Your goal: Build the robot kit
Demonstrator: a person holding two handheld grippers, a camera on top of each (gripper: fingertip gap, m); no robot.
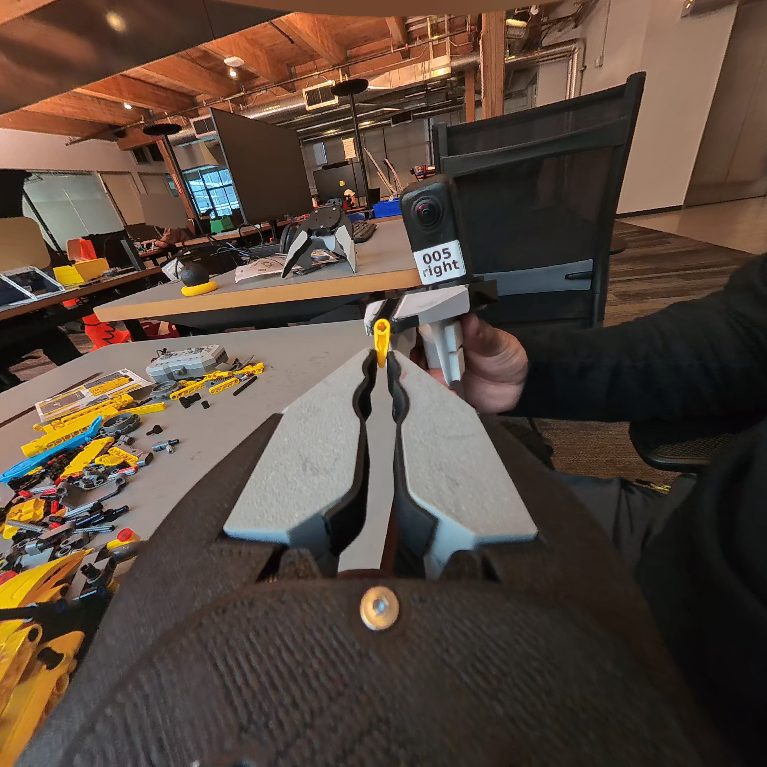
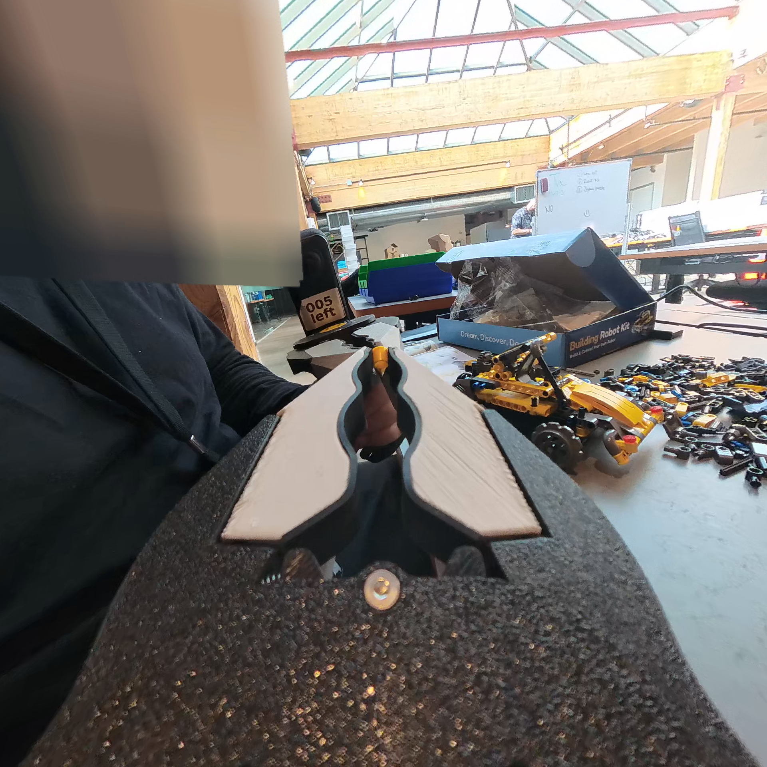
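Observation:
My left gripper (image 1: 382, 360) is shut on a small yellow building-kit piece (image 1: 382, 340) that stands up out of its tips, held above the grey table (image 1: 290, 365). My right gripper (image 1: 384, 321) meets the top of that piece from the far side, held by a hand (image 1: 494, 365). In the right wrist view my right gripper (image 2: 379, 362) is shut on a yellow piece (image 2: 379, 357), with my left gripper (image 2: 369, 332) just behind it, tip to tip. I cannot tell whether this is one piece or two joined.
Loose yellow, black and blue kit parts (image 1: 74, 460) and a booklet (image 1: 91, 388) lie on the table. A half-built yellow vehicle (image 2: 560, 398), more loose parts (image 2: 705, 394) and an open blue box (image 2: 552, 332) stand to the right. A black chair (image 1: 539, 199) is behind. My two grippers' fingertips are within a few centimetres of each other.

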